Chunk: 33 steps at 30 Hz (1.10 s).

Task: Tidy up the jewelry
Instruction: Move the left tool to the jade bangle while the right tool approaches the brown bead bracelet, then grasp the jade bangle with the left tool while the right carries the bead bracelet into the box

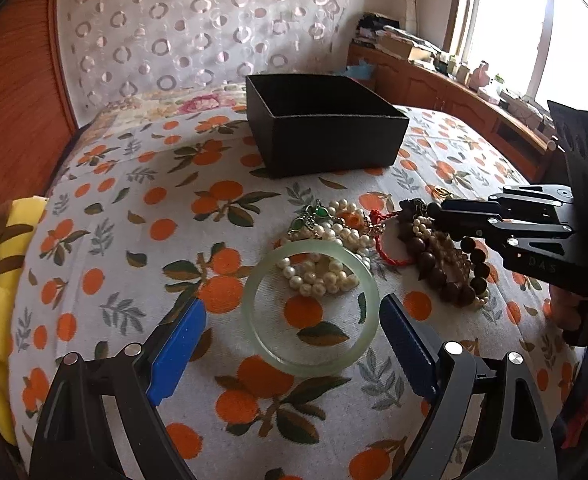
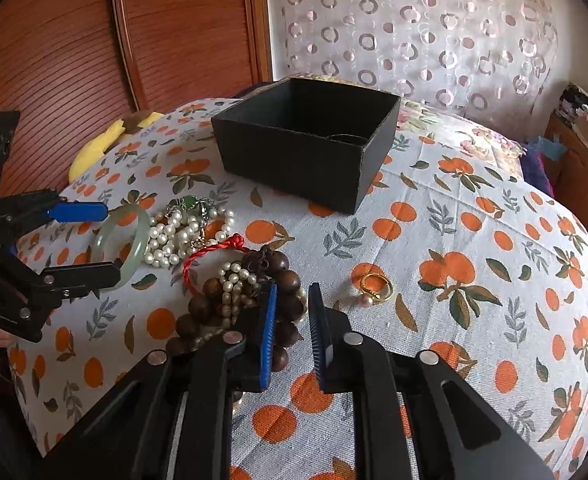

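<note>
Jewelry pile lies on the bed [image 1: 113, 208], orange-print sheet, on the near side of the black box [image 1: 326, 132]; the box sits open-topped, and the right wrist view shows something thin and curved inside, too dim to identify. Left hand-held gripper [image 1: 294, 344] is spread wide, blue pads either side of the jade bangle [image 1: 310, 308], not touching it; the bangle lies flat, its far edge over the pearl strand [image 1: 326, 272]. Right hand-held gripper [image 2: 291, 336] is narrow with a gap between the pads, nothing held, its left pad over the dark wooden bead bracelet [image 2: 281, 276], contact unclear. A red cord [image 2: 213, 252] sits between the pearls and the wooden beads; a green pendant [image 2: 189, 202] is on the box side of the pearls; a gold ring [image 2: 376, 286] lies apart, right of the beads. Step looks like pickup of the bangle: next move probably calls for closing across the rim, lifting clear of the pearls, and carrying it to the box. Risk: smooth bangle slipping. Only readable writing: "DAS" on the right gripper body in the left wrist view.
</note>
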{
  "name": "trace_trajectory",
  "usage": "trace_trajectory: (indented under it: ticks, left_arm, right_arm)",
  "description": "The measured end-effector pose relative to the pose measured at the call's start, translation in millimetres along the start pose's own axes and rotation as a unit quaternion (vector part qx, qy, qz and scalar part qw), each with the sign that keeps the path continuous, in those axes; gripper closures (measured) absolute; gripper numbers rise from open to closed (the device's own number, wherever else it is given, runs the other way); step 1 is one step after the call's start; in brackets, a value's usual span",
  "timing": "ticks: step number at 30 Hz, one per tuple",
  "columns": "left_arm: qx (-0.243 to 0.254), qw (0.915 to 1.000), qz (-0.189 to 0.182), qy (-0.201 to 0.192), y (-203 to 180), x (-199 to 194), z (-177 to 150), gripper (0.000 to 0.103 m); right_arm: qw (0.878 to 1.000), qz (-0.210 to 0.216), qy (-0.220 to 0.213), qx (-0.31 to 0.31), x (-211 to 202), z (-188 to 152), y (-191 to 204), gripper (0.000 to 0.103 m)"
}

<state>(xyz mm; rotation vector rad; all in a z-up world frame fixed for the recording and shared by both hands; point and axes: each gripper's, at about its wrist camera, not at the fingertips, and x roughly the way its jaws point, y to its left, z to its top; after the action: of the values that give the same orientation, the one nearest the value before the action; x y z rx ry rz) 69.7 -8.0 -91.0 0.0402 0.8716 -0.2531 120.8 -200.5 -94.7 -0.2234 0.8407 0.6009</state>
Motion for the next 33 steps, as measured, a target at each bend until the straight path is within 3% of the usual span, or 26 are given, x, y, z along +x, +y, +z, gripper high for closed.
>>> trace_trajectory:
  ticks: [18,19,21,33]
  left_arm:
    - [0.005,0.9998,-0.010,0.014,-10,15,9,0.018]
    - [0.006,0.9998,-0.012,0.012,-10,15,9,0.019]
    - [0.008,0.9999,-0.009,0.009,-11,13,8,0.033]
    - [-0.002,0.9991,-0.005,-0.042,-12,-22,8,0.034]
  right_arm:
    - [1.000,-0.008,-0.003,0.000,-1,-1,-1,0.087]
    - [1.000,-0.007,-0.003,0.001,-1,-1,-1,0.087]
    - [1.000,-0.008,-0.003,0.000,0,0,-1,0.087]
    - [1.000,-0.007,0.000,0.001,1,-2,-3,0.087]
